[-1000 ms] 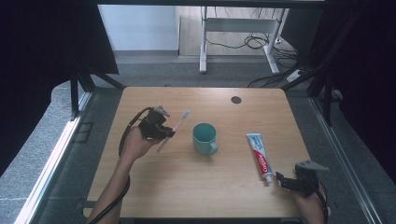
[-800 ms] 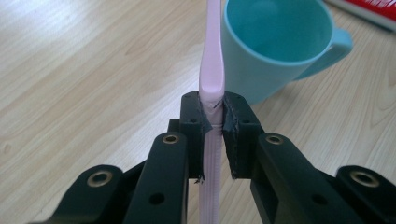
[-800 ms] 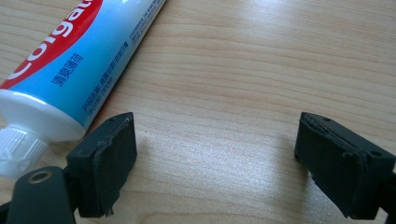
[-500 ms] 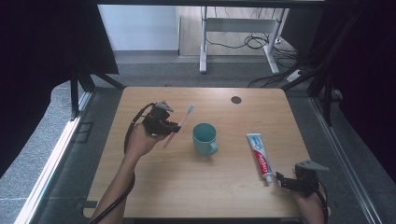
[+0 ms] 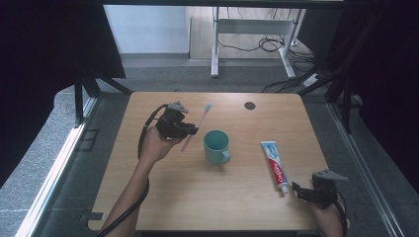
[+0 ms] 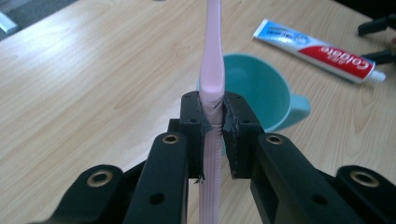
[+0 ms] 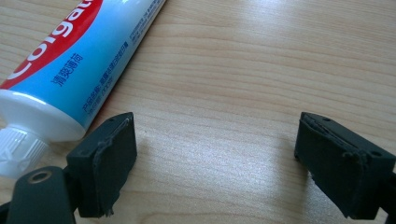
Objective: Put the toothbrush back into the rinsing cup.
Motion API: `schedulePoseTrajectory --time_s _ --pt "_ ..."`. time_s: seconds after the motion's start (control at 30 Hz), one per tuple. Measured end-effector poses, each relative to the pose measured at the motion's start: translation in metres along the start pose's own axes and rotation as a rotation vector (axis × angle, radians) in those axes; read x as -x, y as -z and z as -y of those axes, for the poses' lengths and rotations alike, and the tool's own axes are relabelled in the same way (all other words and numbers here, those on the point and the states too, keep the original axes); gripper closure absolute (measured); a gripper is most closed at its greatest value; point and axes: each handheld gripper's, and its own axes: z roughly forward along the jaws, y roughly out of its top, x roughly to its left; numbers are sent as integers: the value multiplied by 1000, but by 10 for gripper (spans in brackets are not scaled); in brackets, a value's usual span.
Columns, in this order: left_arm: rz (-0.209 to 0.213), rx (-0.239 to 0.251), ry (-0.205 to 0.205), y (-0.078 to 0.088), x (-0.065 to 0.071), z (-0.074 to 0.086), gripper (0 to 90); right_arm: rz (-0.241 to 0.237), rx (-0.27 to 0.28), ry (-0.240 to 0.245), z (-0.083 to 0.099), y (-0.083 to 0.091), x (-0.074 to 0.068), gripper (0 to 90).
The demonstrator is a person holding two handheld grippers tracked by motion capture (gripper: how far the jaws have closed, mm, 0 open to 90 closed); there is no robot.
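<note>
We take this for a lab or office test room set up for recording. A small wooden desk [image 5: 163, 197] stands on grey carpet [image 5: 54, 163], hemmed in by black curtains [image 5: 44, 44] and dark frame struts [image 5: 79, 94]. Behind it we see a metal-legged table [image 5: 247, 24] with cables [image 5: 267, 44] trailing across the floor.

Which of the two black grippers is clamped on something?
The left gripper: its jaws pinch the pink plastic toothbrush held above the teal mug. The right gripper stands open over bare wood, beside the white, red and blue toothpaste tube.
</note>
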Motion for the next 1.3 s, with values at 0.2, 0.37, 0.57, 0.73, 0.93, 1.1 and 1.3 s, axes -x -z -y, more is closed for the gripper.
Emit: schedulePoseTrajectory --time_s 0.2,0.37,0.57,0.73,0.93,1.1,1.3 --pt "6 38 4 -1 3 -8 793 0 0 0 0 0 0 126" --pt "5 62 4 -3 6 -14 793 0 0 0 0 0 0 125" --pt "1 85 -4 -8 11 -23 793 -1 2 2 0 0 0 125" --pt "1 104 -6 -14 15 -30 793 -3 1 3 0 0 0 126" --pt "-2 111 -12 -19 18 -35 793 -4 0 4 0 0 0 125" --pt "1 117 -16 -27 21 -41 793 -5 0 5 0 0 0 125" --pt "0 121 -19 -34 24 -46 793 -5 0 6 0 0 0 125"
